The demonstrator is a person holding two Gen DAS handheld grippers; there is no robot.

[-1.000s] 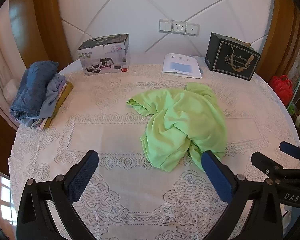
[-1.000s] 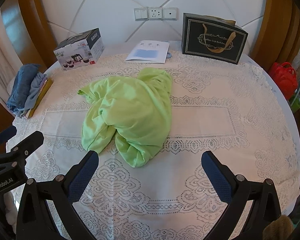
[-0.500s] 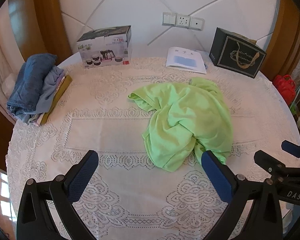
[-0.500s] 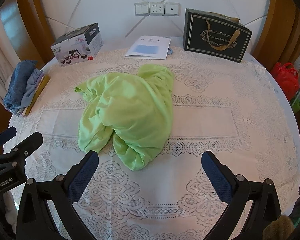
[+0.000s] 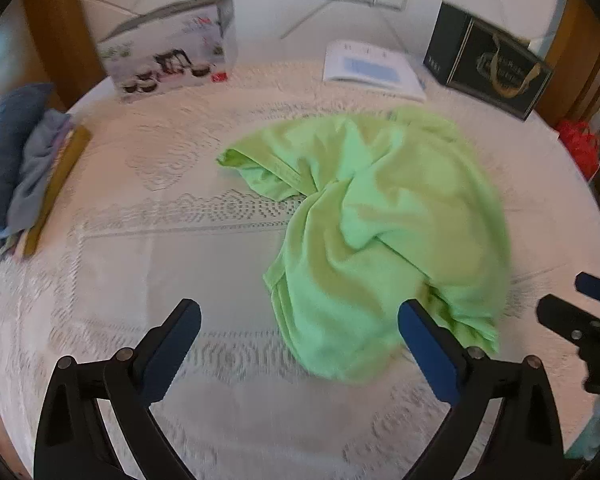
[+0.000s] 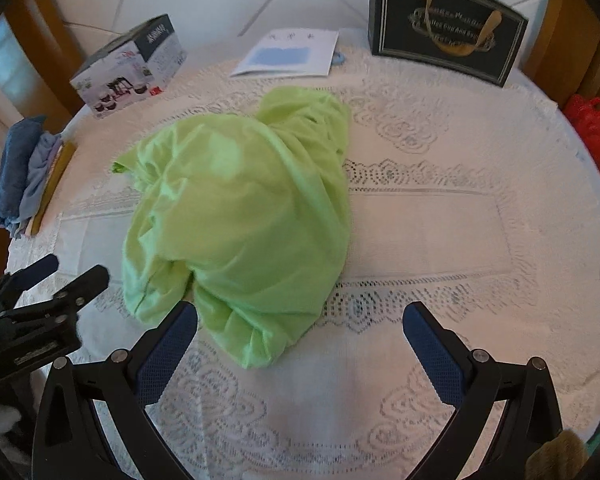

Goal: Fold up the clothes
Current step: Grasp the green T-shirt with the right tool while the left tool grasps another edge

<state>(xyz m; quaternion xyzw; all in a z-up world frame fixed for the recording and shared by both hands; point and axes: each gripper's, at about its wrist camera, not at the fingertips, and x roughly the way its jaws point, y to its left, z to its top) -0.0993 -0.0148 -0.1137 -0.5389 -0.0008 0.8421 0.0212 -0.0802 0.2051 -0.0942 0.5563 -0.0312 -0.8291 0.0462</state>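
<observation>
**On the lace-covered desk: a crumpled green garment, two empty sets of fingers closing in**

At the middle of the round desk (image 6: 440, 216) the green garment (image 6: 240, 216) lies in a loose, twisted heap, not flat and not folded. The left gripper (image 5: 300, 344) hovers just in front of its near edge with fingers spread wide and nothing between them; one pad overlaps the cloth's lower corner in its own view, though whether it touches is unclear. The right gripper (image 6: 300, 340) is likewise wide open and empty, its left pad at the heap's near hem.

The risks, as I judge them: the heap hides its hems and sleeves, so a pinch could catch several layers at once and lift a bundle instead of an edge. A low pinch could also snag the lace tablecloth (image 6: 420, 292) and drag it, which might shift the booklet (image 6: 288, 54) or the printed box (image 6: 128, 68) at the far side. The two grippers are near each other and could collide.

Compared with a second ago, both cameras have moved forward and lower: the garment fills more of each view, and both views are now motion-blurred. The garment's shape looks unchanged, and the fingers are as wide as before.
</observation>
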